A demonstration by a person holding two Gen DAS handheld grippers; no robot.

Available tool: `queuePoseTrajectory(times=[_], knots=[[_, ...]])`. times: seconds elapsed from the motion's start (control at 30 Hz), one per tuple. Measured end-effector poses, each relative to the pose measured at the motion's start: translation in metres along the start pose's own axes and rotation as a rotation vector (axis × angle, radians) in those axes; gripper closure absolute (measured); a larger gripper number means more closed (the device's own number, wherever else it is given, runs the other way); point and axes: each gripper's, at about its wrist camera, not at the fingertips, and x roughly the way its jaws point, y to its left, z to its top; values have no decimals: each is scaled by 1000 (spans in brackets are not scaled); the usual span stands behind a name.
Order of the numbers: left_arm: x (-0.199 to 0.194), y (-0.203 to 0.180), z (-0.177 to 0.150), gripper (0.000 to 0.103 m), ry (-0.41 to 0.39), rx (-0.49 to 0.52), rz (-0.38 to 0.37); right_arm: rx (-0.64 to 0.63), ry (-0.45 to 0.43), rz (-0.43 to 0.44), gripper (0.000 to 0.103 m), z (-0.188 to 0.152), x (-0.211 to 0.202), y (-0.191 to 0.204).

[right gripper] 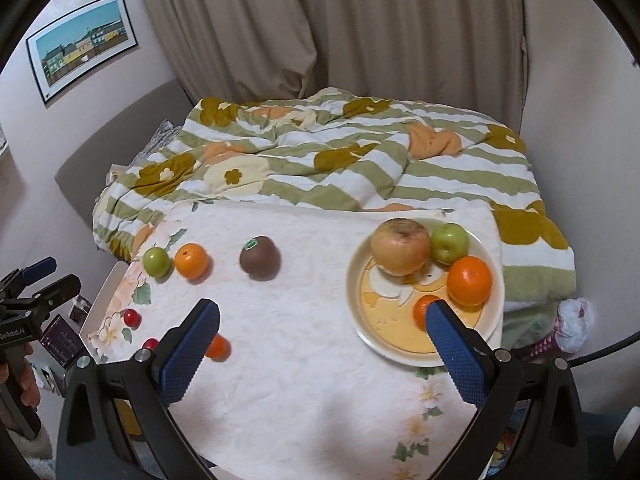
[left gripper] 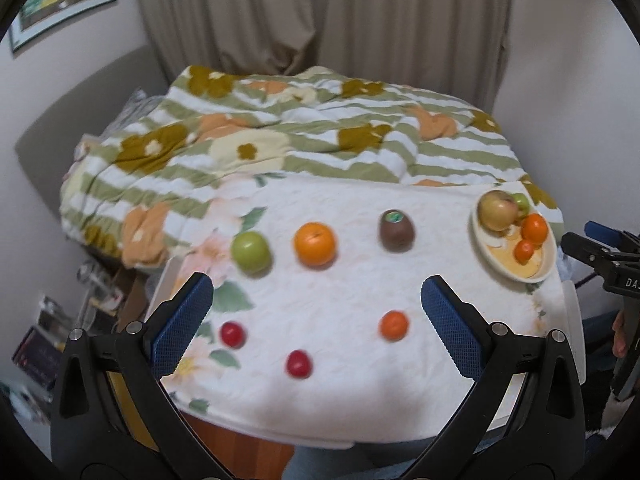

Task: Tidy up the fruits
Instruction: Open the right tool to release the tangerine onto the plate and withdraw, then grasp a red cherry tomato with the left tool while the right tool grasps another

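Right wrist: claw finger [right gripper: 456, 354] hides mandarin [right gripper: 423, 309].

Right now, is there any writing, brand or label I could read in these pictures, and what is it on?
"DA", cut off by the picture's edge: on the black body of the right claw.
"GenRobot.AI", partly cut off: on the black body of the left claw.
Green sticker on the brown kiwi: too blurred to read.
Framed picture of coloured houses: no readable words.
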Motion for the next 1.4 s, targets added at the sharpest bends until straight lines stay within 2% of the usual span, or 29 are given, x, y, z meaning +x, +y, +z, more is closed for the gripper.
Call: queuePoseTrajectory(times=[0.13,0.37,0.73,1.1,1.13,1.23,1.33,1.4], knots=[[-2,27,-12,0,12,-19,17,-35,4,-13,0,-6,2,23],[10,70,-27,0,59,-8,-1,-47,39,-18,0,-18,20,68],[63,125,-39,0,166,96,-115,-40,84,-29,0,-49,58,145],[125,142,-50,1,288,225,-229,-43,140,3,1,-82,105,213],[130,142,-51,1,295,239,-240,-46,152,6,2,-86,110,218],[144,135,-55,11,323,286,-280,-52,182,9,7,-96,123,230],[157,129,-60,14,349,310,-298,-58,216,6,15,-103,136,238],[165,126,-63,23,367,314,-318,-74,229,-8,18,-106,141,242]])
